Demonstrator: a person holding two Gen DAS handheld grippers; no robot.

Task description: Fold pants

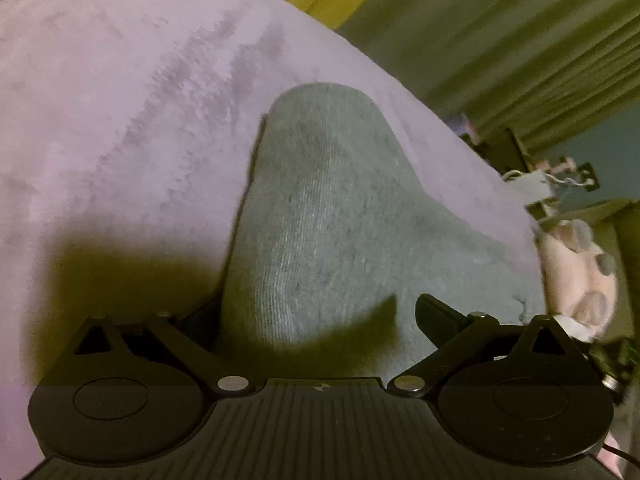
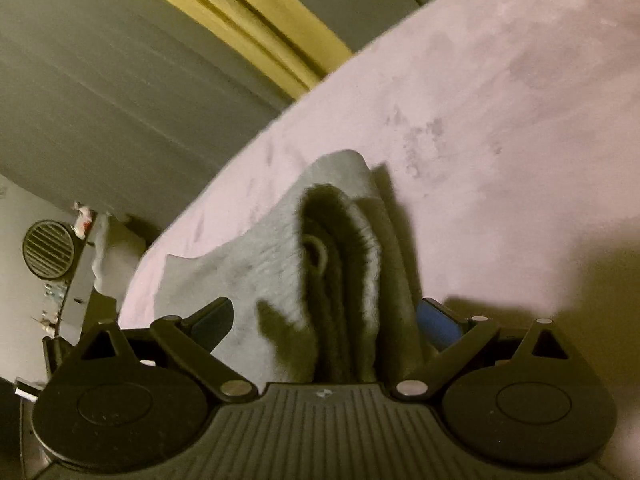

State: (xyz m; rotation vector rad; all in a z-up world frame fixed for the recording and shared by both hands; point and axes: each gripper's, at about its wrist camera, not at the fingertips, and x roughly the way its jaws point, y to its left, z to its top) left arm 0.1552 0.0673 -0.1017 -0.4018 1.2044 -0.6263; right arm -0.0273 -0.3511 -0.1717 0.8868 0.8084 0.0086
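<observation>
Now both grippers low over pink bedding (image 1: 120,140). Left gripper (image 1: 316,312): fingers spread wide, grey pants (image 1: 320,216) running up mid-frame between them. Right gripper (image 2: 326,316): fingers likewise spread, straddling folded pants edge (image 2: 340,248) at centre frame. Curtains (image 1: 500,40) upper right.
</observation>
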